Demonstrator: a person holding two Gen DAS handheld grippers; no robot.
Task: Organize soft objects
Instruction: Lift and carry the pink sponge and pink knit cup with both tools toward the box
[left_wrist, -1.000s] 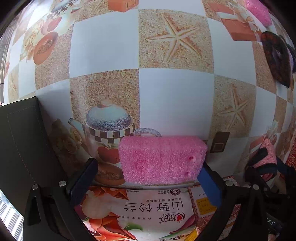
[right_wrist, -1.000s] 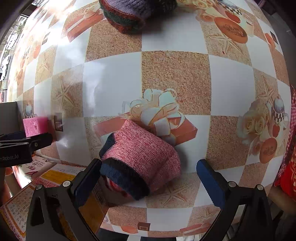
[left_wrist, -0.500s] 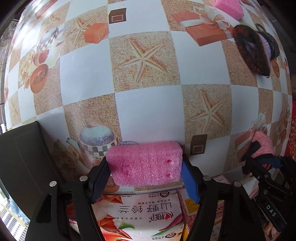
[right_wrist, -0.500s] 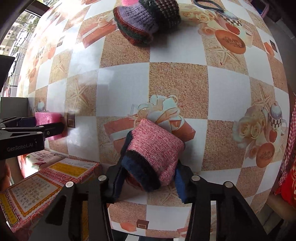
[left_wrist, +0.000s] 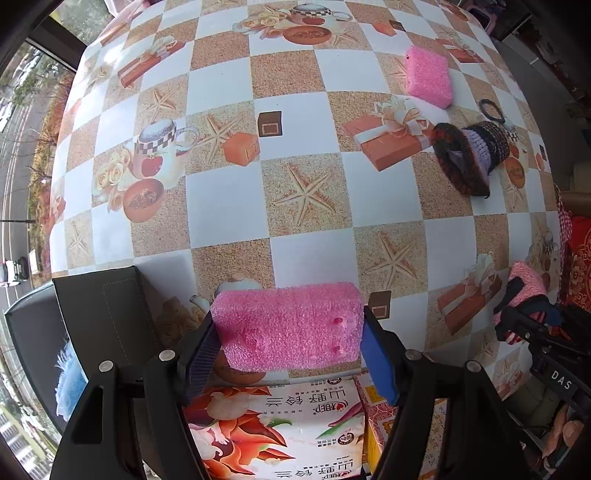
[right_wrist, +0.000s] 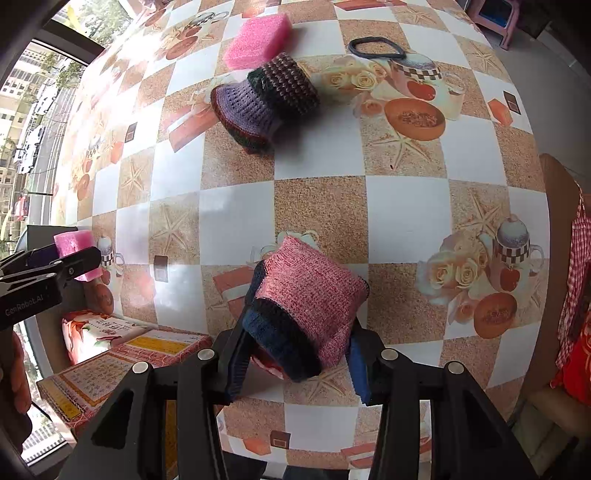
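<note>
Two tongs clamped, left tongs (left_wrist: 288, 345) on pink sponge (left_wrist: 288, 326), right tongs (right_wrist: 295, 363) on knitted hat (right_wrist: 306, 302)

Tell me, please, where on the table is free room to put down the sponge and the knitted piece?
Free: the middle squares between the held pink sponge and the loose pink sponge, left of the purple knitted hat. Also free: squares between that hat and the pink knitted piece. Crowded: the near edge, by the printed boxes and black bin.
</note>
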